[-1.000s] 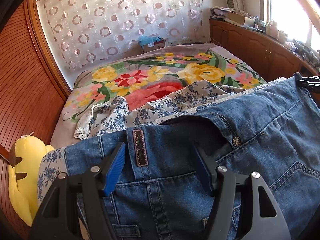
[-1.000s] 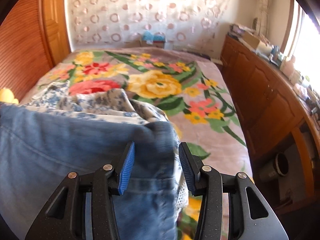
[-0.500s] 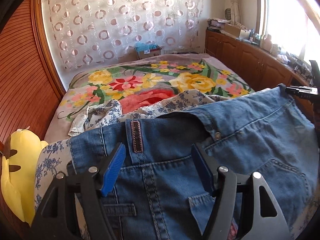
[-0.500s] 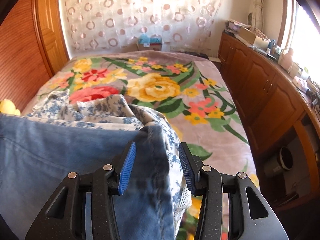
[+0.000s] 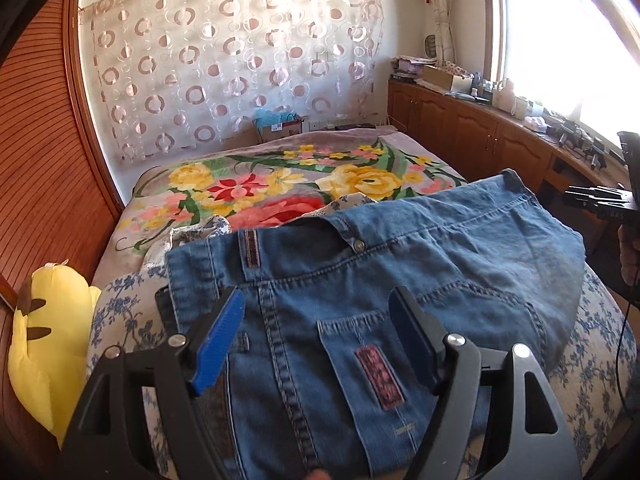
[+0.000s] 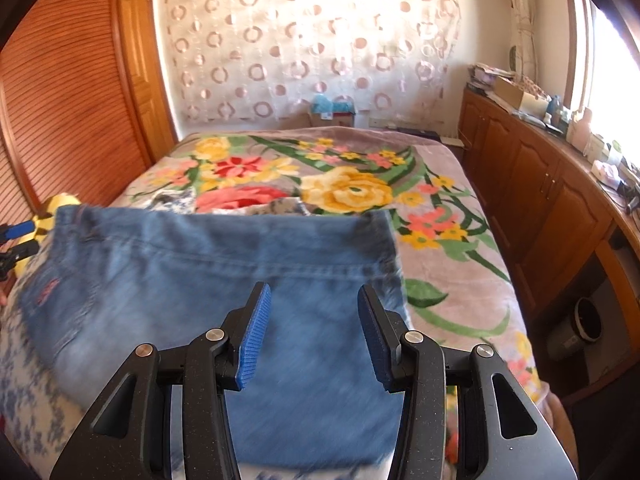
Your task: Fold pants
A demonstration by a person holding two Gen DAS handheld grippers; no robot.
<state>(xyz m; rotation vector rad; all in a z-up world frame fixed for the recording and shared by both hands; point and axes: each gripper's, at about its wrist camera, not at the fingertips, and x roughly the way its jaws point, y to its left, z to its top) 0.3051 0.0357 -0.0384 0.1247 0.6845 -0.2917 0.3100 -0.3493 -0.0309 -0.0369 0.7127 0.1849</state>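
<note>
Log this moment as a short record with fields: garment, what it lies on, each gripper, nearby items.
garment: blue jeans, waistband away from the cameras, back pocket with a red patch facing up
surface: blue-flowered cloth over a floral bedspread
left gripper: jaws opening, pads clear of the denim, nothing gripped
right gripper: open above the jeans, nothing between the pads
nearby: yellow plush toy at the bed's left edge; wooden cabinets along the right
fold state: jeans lying flat in the near part of the bed

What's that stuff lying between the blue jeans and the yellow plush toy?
In the left wrist view, a white cloth with blue flowers lies between the jeans and the yellow plush toy, under the jeans' edge.
</note>
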